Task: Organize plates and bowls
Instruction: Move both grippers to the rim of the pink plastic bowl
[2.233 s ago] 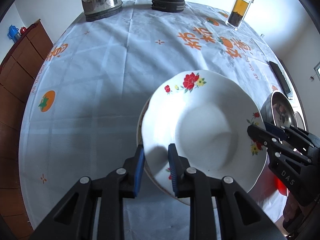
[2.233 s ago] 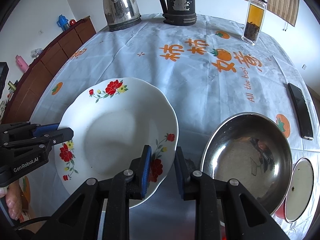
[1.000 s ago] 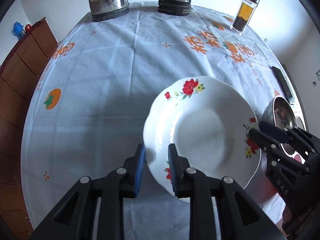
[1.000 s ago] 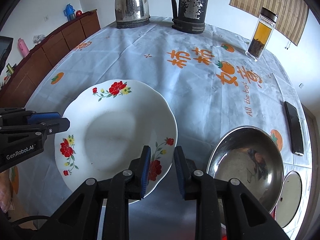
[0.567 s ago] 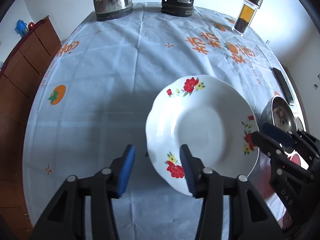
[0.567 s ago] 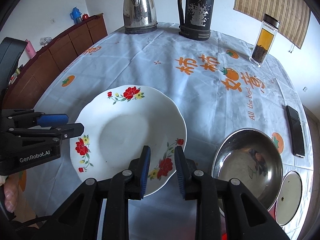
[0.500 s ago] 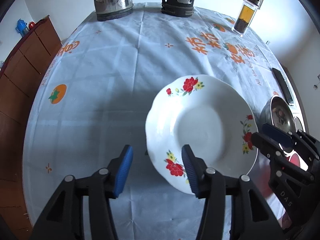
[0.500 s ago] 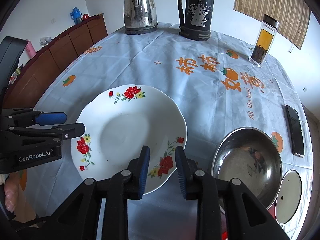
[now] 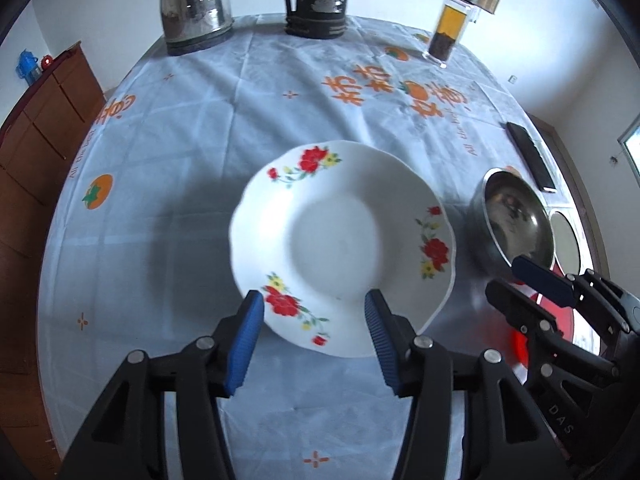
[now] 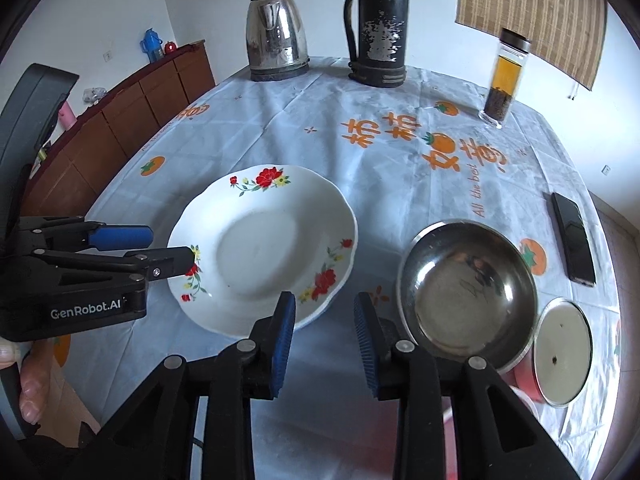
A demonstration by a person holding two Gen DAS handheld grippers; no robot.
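White walls and a brown sideboard (image 10: pixel 132 120) are seen behind a round table (image 9: pixel 192 128) covered by a pale cloth printed with orange fruit and lettering. At its middle a white flowered plate (image 9: pixel 340 244) is laid flat, with a steel bowl (image 10: pixel 468 288) just beside it to the right and a round lid (image 10: pixel 564 356) beyond that. The left gripper (image 9: pixel 314 332) is held with its jaws spread wide, gripping nothing; the plate's near rim is seen between the blue pads in the left wrist view. The right gripper (image 10: pixel 324 336) is likewise held with jaws apart and nothing between them, over the cloth between plate and bowl. In the right wrist view the left gripper's pads are seen at the plate's left rim, one above it and one at its edge, and a thumb is seen on the handle; whether the rim is touched cannot be told. A kettle (image 10: pixel 276 36), a dark flask (image 10: pixel 378 28), a tea bottle (image 10: pixel 506 76) and a phone (image 10: pixel 574 238) are set further back
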